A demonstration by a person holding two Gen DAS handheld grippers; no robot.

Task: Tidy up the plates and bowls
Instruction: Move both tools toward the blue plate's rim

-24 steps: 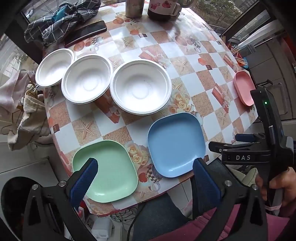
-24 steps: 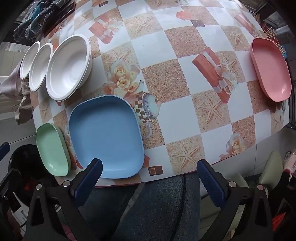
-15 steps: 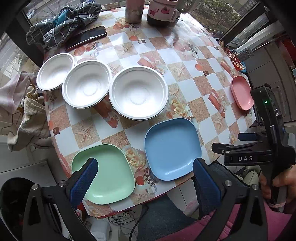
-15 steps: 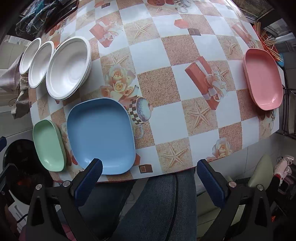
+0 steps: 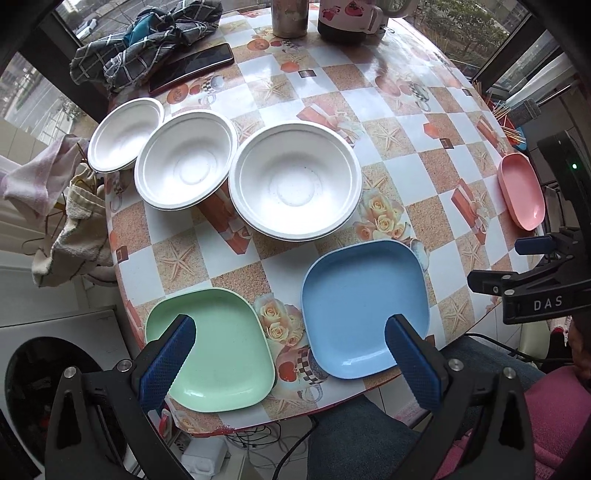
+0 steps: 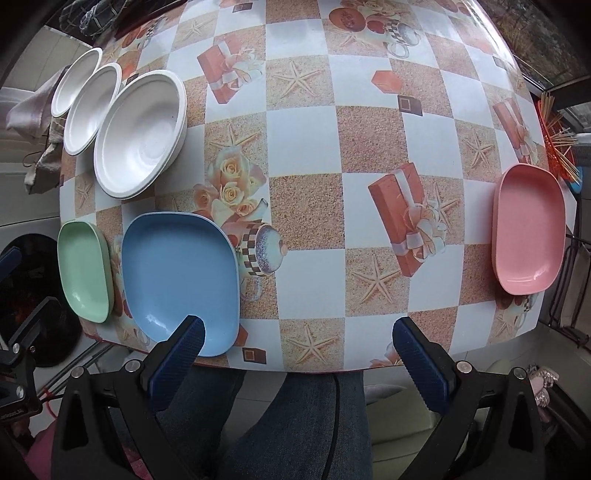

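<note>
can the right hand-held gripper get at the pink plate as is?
Probably yes. The right hand-held gripper is open and holds nothing, and the pink rounded-rectangle plastic plate lies alone near the table's right edge, nothing on it; only bare patterned tablecloth lies between them.

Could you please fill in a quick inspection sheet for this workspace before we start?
Surface: round table under a patterned cloth.
Job's things: three white bowls in a row; green plate, blue plate at the near edge; pink plate apart at the right edge.
Clutter: phone, checked cloth, two mugs.
Grippers: left gripper and right gripper above the near edge, jaws open, empty.
Cables: wires under the table.
Surroundings: windows, towels hanging left.
</note>
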